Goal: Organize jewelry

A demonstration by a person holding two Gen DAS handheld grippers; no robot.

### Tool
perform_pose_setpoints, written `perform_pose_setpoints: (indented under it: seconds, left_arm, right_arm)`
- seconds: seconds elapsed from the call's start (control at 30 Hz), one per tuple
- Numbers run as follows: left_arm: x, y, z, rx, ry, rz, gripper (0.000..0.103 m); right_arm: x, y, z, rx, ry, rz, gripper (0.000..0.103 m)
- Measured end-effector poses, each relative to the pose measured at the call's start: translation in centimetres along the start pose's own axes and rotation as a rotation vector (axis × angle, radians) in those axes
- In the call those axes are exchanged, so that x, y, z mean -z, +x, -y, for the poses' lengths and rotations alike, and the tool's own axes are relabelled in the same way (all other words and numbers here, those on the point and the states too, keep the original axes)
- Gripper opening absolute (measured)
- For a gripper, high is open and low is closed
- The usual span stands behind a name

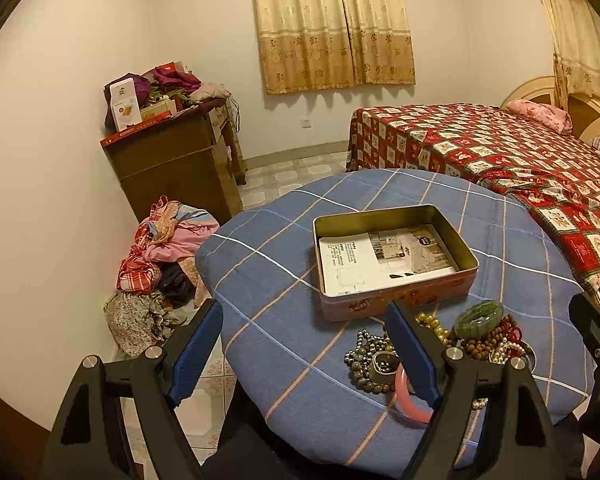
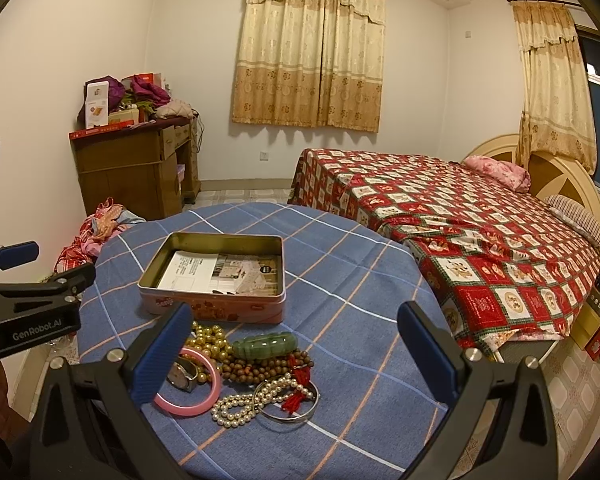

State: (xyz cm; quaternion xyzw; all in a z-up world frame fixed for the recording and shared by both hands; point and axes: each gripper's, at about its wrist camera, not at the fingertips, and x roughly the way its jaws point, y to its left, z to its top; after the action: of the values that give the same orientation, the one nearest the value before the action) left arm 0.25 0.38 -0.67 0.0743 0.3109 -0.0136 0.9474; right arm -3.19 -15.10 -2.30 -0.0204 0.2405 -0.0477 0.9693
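Note:
An open metal tin [image 1: 470, 258] [image 2: 150, 294] with a printed leaflet inside stands on the round table's blue checked cloth [image 1: 268, 280] [image 2: 340, 272]. In front of it lies a heap of jewelry: a green bangle [image 1: 478, 317] [image 2: 265, 345], a pink bangle [image 1: 405, 398] [image 2: 188, 402], dark beads [image 1: 362, 354], brown wooden beads [image 2: 256, 368], white pearls [image 2: 244, 404], gold beads [image 2: 210, 336], a watch [image 2: 182, 376], a silver bangle [image 2: 288, 416]. My left gripper [image 1: 308, 350] is open and empty, left of the heap. My right gripper [image 2: 296, 354] is open and empty, straddling the heap from above.
A bed with a red patterned cover [image 1: 500, 160] [image 2: 460, 232] stands right of the table. A wooden cabinet [image 1: 172, 160] [image 2: 128, 168] piled with things stands at the left wall. Clothes [image 1: 160, 256] lie on the tiled floor.

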Motion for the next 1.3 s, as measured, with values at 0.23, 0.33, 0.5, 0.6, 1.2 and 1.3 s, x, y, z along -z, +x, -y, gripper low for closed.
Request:
perform_pose_setpoints:
  seconds: [0.23, 0.33, 0.5, 0.6, 1.2, 1.3]
  left_arm:
    - [-0.04, 0.09, -0.18, -0.004, -0.001, -0.002, 0.083]
    - [-0.08, 0.25, -0.22, -0.006, -0.002, -0.006, 0.083]
    - [-0.05, 0.29, -0.28, -0.007, -0.003, -0.005, 0.083]
    - [-0.04, 0.34, -0.3, -0.009, -0.005, -0.006, 0.083]
    - [-0.02, 0.52, -0.28, -0.009, 0.001, -0.011, 0.083]
    - [-0.01, 0.61, -0.21, -0.01, 0.002, -0.014, 0.083]
  right_arm:
    - [0.01, 0.01, 0.02, -0.001, 0.001, -0.001, 0.103]
    - [0.01, 0.01, 0.05, -0.001, 0.002, -0.001, 0.103]
    - [0.07, -0.01, 0.09, -0.001, 0.003, 0.0, 0.103]
    - [0.03, -0.03, 0.09, 0.0, 0.002, 0.0, 0.103]
    - [0.11, 0.18, 0.32, 0.0, 0.005, -0.004, 0.103]
    - [0.21, 0.23, 0.34, -0.001, 0.005, -0.005, 0.103]
